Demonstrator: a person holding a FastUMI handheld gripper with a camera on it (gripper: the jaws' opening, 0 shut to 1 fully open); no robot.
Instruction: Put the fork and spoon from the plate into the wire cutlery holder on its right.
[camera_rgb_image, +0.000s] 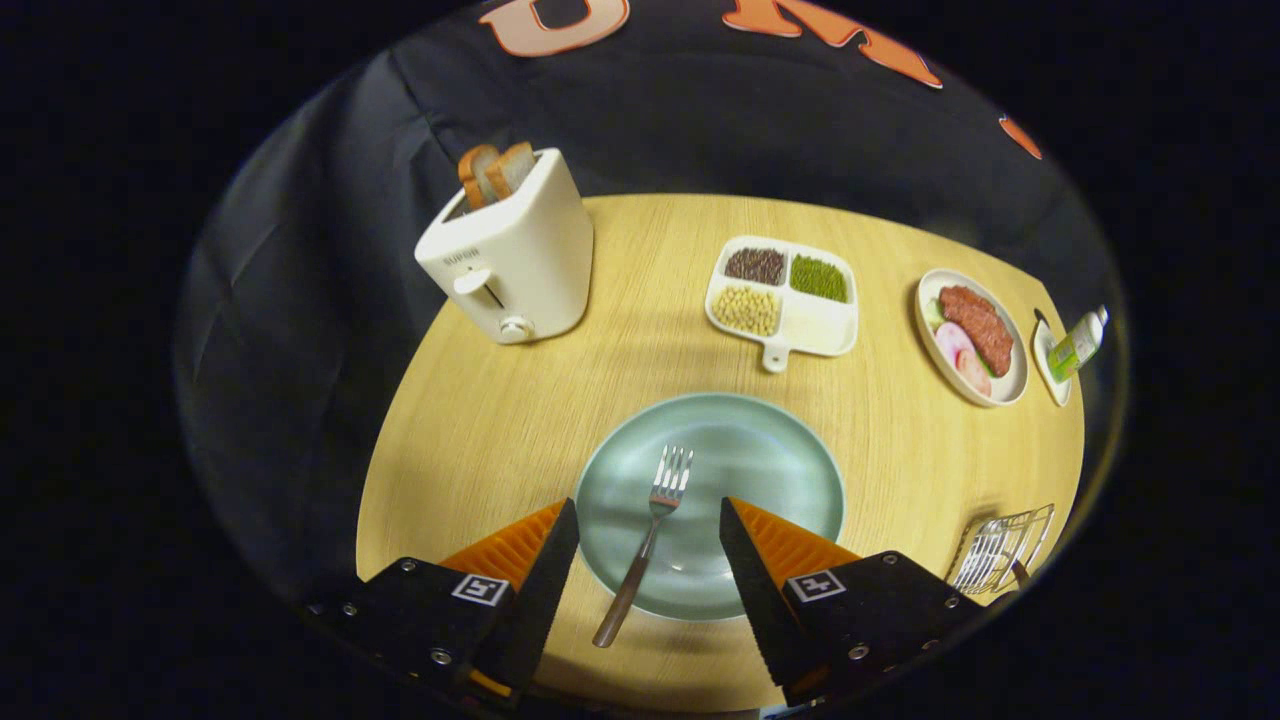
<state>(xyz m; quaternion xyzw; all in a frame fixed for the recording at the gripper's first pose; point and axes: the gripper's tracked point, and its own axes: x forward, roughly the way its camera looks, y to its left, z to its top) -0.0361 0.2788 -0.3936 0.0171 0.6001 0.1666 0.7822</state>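
White toaster (510, 255) with two bread slices (496, 170) at far left of the wooden table (480, 420), then divided tray (783, 297) of beans, dish of meat (973, 335), small bottle (1078, 345). Gripper (648, 530) spread wide, pinching nothing; fork (648, 540) lies between the fingers on the green plate (790, 470), handle overhanging the near rim. Wire cutlery holder (1003, 550) right of the plate, possibly holding the spoon, too distorted to confirm.

My gripper (648, 535), fingers spread apart, hides the near rim of the plate (800, 470). At the table's (500, 440) near right edge, the wire cutlery holder (1000, 550) is partly cut off, its contents too small to tell.
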